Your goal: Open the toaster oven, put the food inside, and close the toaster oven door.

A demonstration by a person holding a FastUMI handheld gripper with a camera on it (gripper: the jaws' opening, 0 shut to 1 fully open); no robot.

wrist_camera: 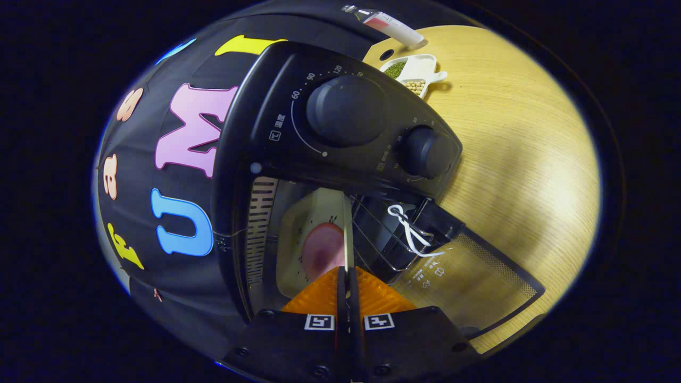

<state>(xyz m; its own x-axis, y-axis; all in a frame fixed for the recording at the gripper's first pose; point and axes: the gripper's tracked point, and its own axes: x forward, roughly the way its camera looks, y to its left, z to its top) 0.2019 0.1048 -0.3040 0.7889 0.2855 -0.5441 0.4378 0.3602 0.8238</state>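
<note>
Closest to the camera were the gripper (348, 276) and its two fingers (319, 295), and the jaws were pressed narrow on the thin rim of a cream plate (298, 234), so both fingers held it. On this plate lay a round pink slice of food (323, 250), maybe ham, just ahead of the fingertips. Plate and food were inside the open mouth of the toaster oven (266, 106), which appeared tilted in the view.

Beside the plate, the wire rack (372, 234) of the oven was visible, and a white cord (409, 229) was tied near the top edge of the door. The glass door (479, 276) was folded fully down and rested flat over the wooden counter (521, 159).

Above the opening, the black control panel carried a large temperature knob (346, 109) and a smaller knob (425, 151) next to it.

Beyond the oven, near the far edge of the counter, stood a white divided dish (417, 72) with green beans in one compartment and pale beans in the other. Just behind this dish lay a white tube (396, 29).
</note>
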